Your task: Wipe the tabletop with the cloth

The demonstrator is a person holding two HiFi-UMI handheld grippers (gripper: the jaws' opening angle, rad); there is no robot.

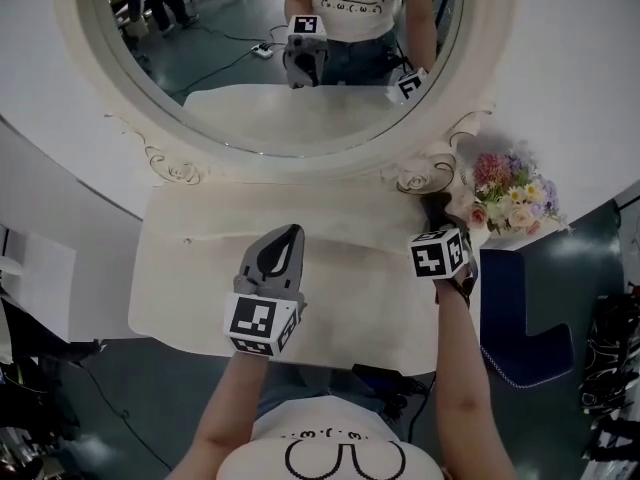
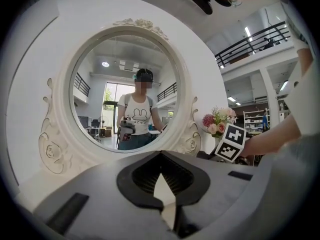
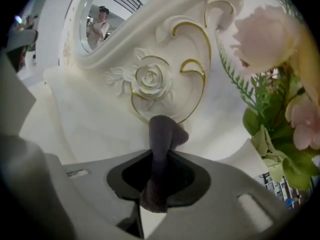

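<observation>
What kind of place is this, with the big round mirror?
Probably a dressing-table corner set up inside a big open hall. The white table has an ornate round mirror and flowers, while a balcony railing and shelves show beyond.

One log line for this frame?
left gripper: shut, empty, over tabletop | right gripper: shut on dark cloth, near rose carving

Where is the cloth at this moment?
In the right gripper view, the dark cloth is pinched in the right gripper at the right rear of the tabletop, close in front of the mirror frame's carved rose, left of the flowers.
</observation>
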